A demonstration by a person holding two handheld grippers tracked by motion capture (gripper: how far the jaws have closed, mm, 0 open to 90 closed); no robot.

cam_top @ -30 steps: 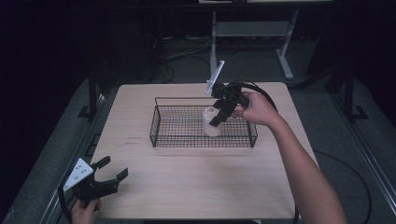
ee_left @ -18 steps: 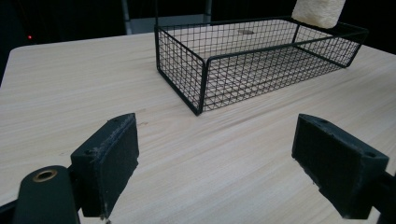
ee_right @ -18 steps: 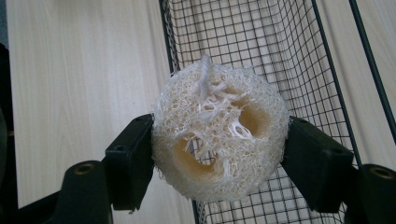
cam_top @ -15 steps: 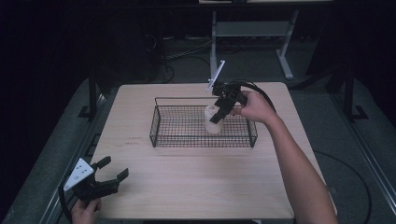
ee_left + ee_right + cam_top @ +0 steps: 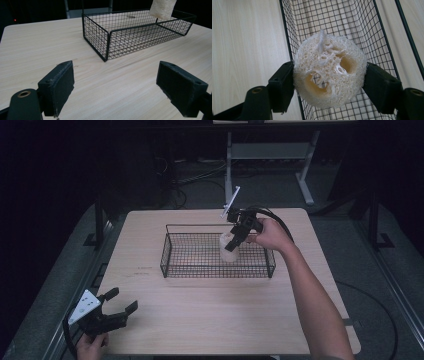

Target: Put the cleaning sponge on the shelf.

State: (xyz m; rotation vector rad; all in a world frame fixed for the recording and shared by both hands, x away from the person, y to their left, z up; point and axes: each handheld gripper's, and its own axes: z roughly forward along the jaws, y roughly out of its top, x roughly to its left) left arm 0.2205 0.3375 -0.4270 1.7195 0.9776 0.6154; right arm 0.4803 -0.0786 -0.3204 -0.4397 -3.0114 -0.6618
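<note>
A pale loofah sponge (image 5: 328,71) is clamped between the jaws of my right gripper (image 5: 235,240), which is shut on it. It hangs over the black wire basket (image 5: 172,265), near the basket's far wall, at mid length. In the left gripper view the loofah (image 5: 162,8) shows above the basket (image 5: 107,40). My left gripper (image 5: 120,307) stands open at the table's near left corner, nothing between its pads (image 5: 61,83), well short of the basket.
The basket sits on a light wooden table (image 5: 200,320). A dark floor with cables and a metal stand (image 5: 270,152) lies beyond the far edge. The person's right forearm (image 5: 315,300) reaches across the table's right side.
The right gripper has carried the loofah slightly toward the basket's far side. The left gripper has stayed at the near left corner.
</note>
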